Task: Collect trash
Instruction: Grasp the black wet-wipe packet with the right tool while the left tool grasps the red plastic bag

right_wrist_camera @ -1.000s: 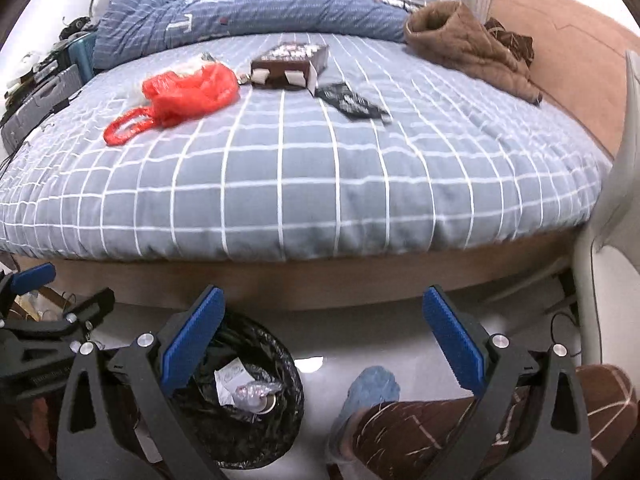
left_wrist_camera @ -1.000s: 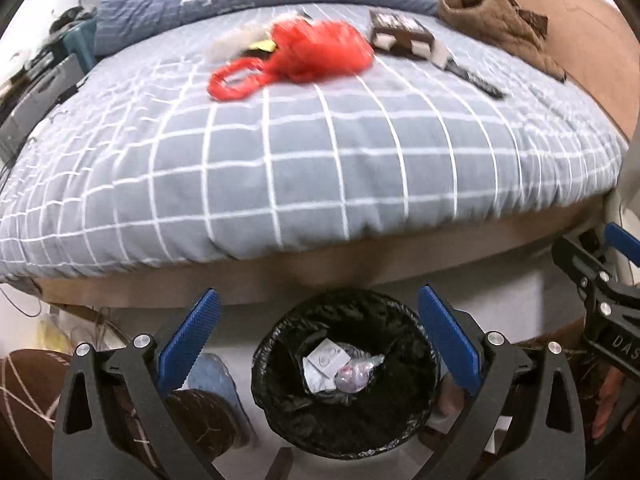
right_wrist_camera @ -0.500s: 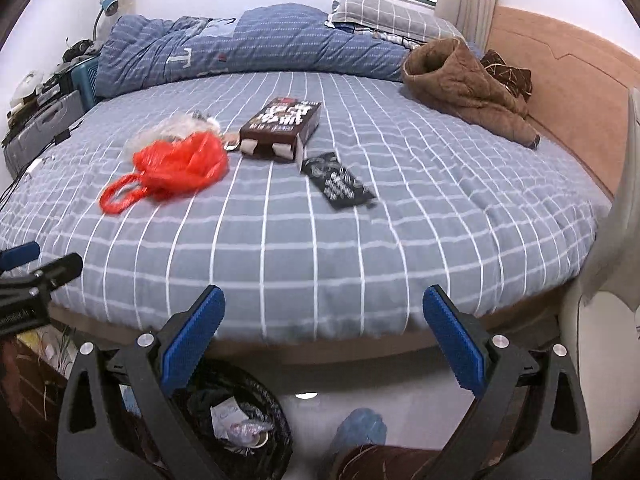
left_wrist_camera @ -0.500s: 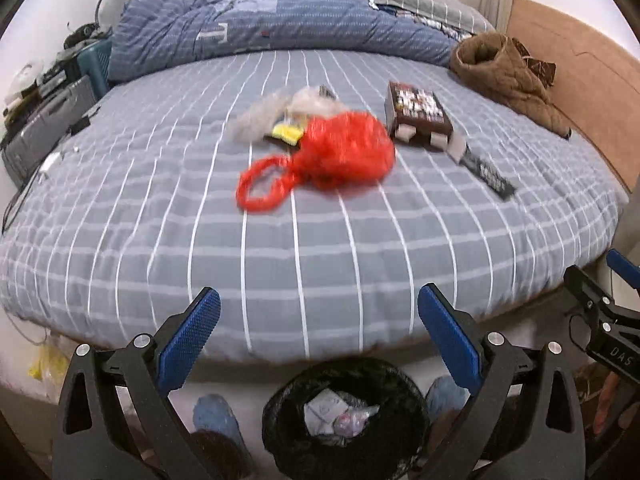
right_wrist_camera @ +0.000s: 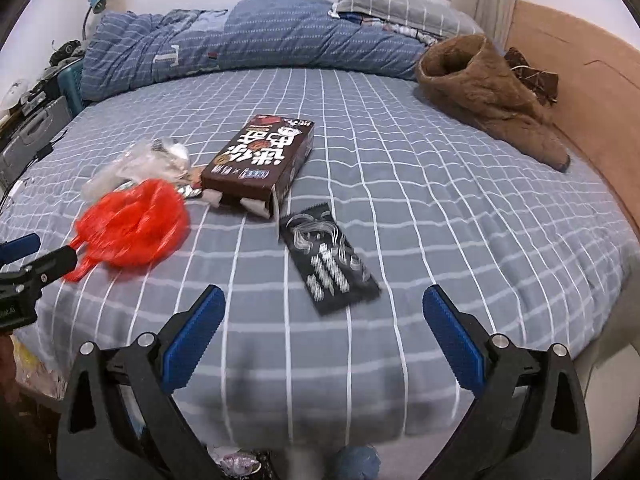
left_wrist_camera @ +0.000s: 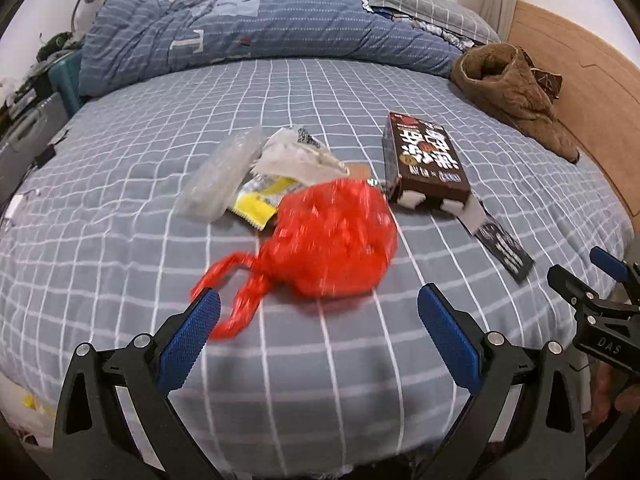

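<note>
Trash lies on the grey checked bed (left_wrist_camera: pixel 120 240). A red plastic bag (left_wrist_camera: pixel 332 240) lies just beyond my open, empty left gripper (left_wrist_camera: pixel 318 312); it also shows in the right wrist view (right_wrist_camera: pixel 136 228). Behind it are a clear wrapper (left_wrist_camera: pixel 220 176), a yellow packet (left_wrist_camera: pixel 260 200) and a white wrapper (left_wrist_camera: pixel 296 156). A brown box (left_wrist_camera: pixel 424 164) (right_wrist_camera: pixel 260 160) lies with open flaps. A black wrapper (right_wrist_camera: pixel 330 258) (left_wrist_camera: pixel 502 248) lies just ahead of my open, empty right gripper (right_wrist_camera: pixel 324 308).
A rolled blue duvet (right_wrist_camera: pixel 240 40) and pillow (right_wrist_camera: pixel 400 0) lie at the bed's far side. A brown coat (right_wrist_camera: pixel 492 92) lies by the wooden headboard (right_wrist_camera: pixel 580 80). Cluttered boxes (right_wrist_camera: pixel 28 136) stand at the left. The bin's rim (right_wrist_camera: pixel 240 462) peeks below the bed edge.
Both grippers have risen from over the black bin by the floor and moved forward over the bed. The trash now lies close in front of them. Both stay open.
</note>
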A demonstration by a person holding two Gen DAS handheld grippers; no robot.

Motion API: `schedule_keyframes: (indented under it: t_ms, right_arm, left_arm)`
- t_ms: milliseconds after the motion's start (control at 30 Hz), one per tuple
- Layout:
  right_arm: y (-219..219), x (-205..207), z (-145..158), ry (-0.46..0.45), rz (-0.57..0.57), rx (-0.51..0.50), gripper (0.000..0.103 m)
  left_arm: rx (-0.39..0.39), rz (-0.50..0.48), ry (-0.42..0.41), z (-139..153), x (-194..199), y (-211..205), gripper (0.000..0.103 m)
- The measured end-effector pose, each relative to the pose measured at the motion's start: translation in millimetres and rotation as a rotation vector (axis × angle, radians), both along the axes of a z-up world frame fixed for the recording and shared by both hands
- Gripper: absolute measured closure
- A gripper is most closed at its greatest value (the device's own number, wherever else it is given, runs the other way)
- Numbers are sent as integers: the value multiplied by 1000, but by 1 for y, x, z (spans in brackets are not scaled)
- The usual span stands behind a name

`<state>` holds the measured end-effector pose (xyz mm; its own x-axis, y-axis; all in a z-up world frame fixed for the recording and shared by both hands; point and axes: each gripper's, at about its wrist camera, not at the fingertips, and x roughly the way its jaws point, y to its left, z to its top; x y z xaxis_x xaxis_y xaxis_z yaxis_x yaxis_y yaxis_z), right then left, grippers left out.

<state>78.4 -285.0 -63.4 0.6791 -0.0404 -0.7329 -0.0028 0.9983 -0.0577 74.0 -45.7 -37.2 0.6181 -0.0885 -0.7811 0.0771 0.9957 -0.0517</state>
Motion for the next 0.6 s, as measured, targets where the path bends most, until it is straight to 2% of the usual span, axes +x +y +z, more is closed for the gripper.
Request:
schedule_keyframes:
  t_ms: [167,333,533,600]
  right_arm:
    - [-3,48,-19,27,-24,-40,12]
    - [-4,73,-41,80,-2,-28,16]
    - [-7,93,-63,127,21,13,29]
    - [-7,96,-68,148,19,17,34]
  left_arm:
    - [22,-14,11,-18,36,-6,6]
    - [19,-14,32,-37,56,-7,6]
    - [21,-14,66,-51,73,-10,8]
    - [21,-14,74,-55,76,-12,15]
